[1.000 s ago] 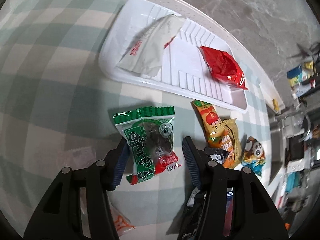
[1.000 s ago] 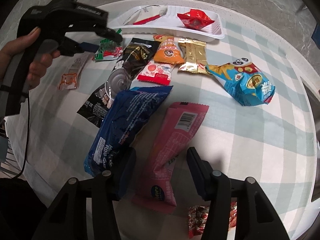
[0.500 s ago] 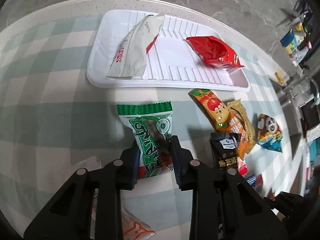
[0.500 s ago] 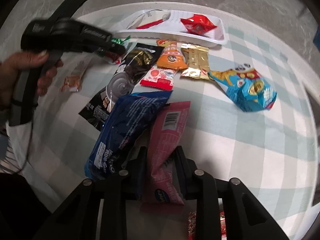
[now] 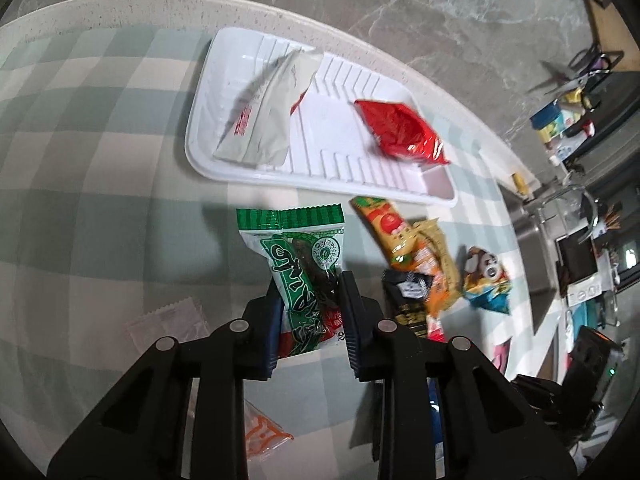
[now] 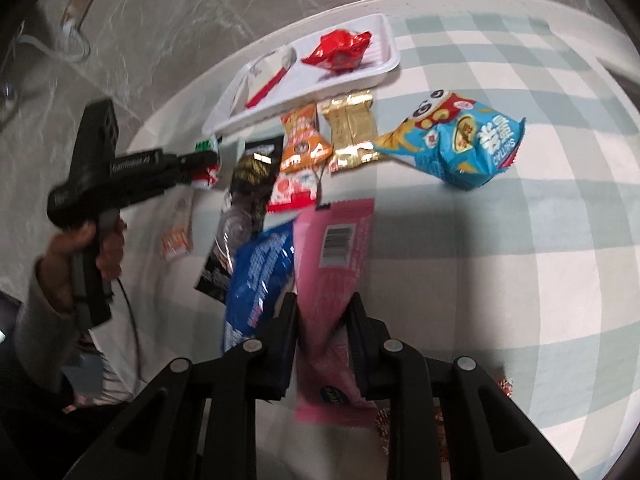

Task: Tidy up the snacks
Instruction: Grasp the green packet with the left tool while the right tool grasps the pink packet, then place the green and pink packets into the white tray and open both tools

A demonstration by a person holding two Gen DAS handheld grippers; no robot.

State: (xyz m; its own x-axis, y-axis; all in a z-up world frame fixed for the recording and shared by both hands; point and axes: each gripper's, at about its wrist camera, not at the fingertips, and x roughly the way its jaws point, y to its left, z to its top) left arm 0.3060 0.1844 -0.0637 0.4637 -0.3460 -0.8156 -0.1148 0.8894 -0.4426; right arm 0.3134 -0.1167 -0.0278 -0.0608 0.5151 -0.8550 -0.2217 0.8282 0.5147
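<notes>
While the left wrist view shows the white tray (image 5: pixel 320 168) from near, with a white packet (image 5: pixel 268 120) on its left part and a red packet (image 5: pixel 400 128) on its right part, only the right wrist view shows the blue packet (image 6: pixel 260 280) and the big light-blue bag (image 6: pixel 460 144) on the checked counter (image 6: pixel 500 260). The left hand-held gripper (image 5: pixel 310 280) is closed on the green packet (image 5: pixel 300 256), which reaches forward from its fingers toward the tray but is not on it. The right hand-held gripper (image 6: pixel 322 304) is closed on the pink packet (image 6: pixel 336 256), beside the blue packet on its left.
</notes>
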